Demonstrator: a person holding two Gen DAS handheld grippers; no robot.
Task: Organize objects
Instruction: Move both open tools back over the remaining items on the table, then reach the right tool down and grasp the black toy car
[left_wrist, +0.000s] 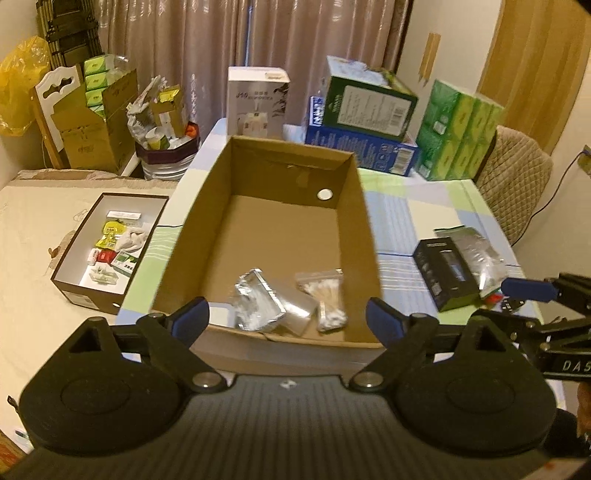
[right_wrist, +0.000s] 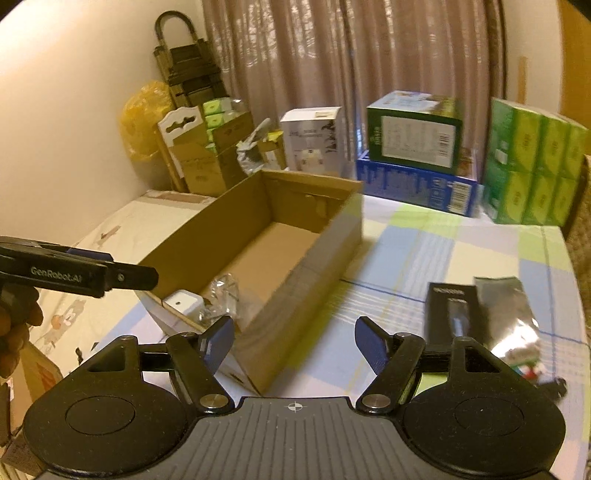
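A checked tablecloth (right_wrist: 424, 258) is covering the table, where the cardboard box (left_wrist: 273, 221) is holding a foil pouch (left_wrist: 266, 306) near its front wall. The left gripper (left_wrist: 288, 317) and right gripper (right_wrist: 295, 343) are hanging open and empty. The black box (right_wrist: 448, 314) is waiting near the table's right edge, risking a knock off.

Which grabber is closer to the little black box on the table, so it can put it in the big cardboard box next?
Probably the right gripper: its open jaws are empty and the black box lies just beside them. The left gripper hovers over the cardboard box.
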